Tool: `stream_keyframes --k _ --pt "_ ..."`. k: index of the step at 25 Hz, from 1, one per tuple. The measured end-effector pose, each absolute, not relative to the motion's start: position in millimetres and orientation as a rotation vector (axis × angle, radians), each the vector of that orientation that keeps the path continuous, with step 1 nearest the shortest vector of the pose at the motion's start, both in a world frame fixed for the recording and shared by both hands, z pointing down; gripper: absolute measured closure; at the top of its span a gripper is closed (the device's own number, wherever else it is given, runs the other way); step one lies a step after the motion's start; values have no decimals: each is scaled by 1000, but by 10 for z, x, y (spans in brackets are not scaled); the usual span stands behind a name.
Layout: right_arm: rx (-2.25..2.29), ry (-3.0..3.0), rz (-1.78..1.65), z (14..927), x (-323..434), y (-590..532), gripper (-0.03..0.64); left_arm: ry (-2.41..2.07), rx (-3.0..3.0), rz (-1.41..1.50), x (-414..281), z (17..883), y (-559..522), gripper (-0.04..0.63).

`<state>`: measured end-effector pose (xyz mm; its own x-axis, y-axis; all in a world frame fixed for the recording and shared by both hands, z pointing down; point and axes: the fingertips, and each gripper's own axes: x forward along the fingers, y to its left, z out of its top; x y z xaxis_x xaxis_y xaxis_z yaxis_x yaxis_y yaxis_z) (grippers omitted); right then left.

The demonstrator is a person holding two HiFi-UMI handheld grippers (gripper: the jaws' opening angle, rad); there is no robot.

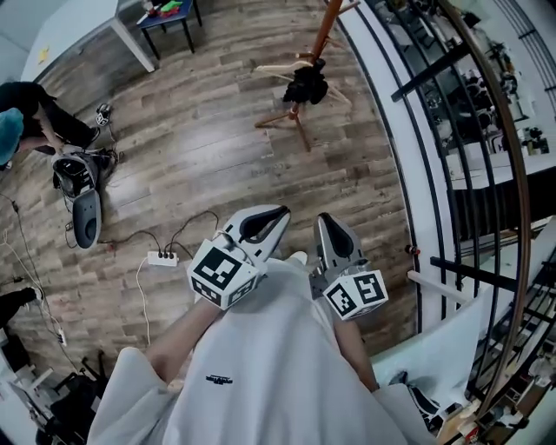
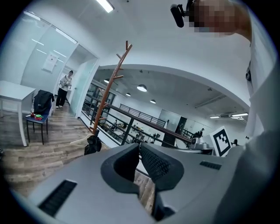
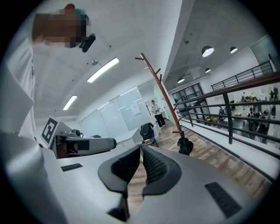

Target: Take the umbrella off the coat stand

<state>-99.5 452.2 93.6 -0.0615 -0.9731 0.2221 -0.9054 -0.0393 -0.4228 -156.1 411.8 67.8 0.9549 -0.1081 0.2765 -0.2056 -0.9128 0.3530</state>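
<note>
The coat stand (image 1: 328, 26) is a red-brown wooden pole with pegs on splayed legs, far ahead at the top of the head view. A black folded umbrella (image 1: 306, 85) hangs low on it. The left gripper view shows the stand (image 2: 109, 87) left of centre, with the umbrella (image 2: 92, 145) near its foot. The stand (image 3: 162, 94) and the umbrella (image 3: 185, 145) sit right of centre in the right gripper view. My left gripper (image 1: 282, 211) (image 2: 139, 146) and right gripper (image 1: 323, 219) (image 3: 141, 148) are held close to the person's body, side by side, both shut and empty, well short of the stand.
A metal railing (image 1: 452, 130) runs along the right. A white table (image 1: 87, 26) and a dark chair (image 1: 169, 13) stand at the back left. A person (image 1: 17, 122), a grey device (image 1: 85, 217), a power strip (image 1: 162, 258) and cables lie on the left floor. Another person (image 2: 65, 87) stands far back.
</note>
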Motion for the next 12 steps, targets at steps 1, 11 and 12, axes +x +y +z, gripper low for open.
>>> stream_keyframes --k 1,11,12 --pt "-2028 2062 -710 941 -1038 4436 568 -223 2722 347 -1612 677 4032 561" --pt "-2108 2058 -761 1117 -1234 3747 568 -244 2666 333 -1947 897 3190 561" --pt "-2117 2063 -776 1141 -1221 3685 568 -251 2652 328 -1944 922 3122 561"
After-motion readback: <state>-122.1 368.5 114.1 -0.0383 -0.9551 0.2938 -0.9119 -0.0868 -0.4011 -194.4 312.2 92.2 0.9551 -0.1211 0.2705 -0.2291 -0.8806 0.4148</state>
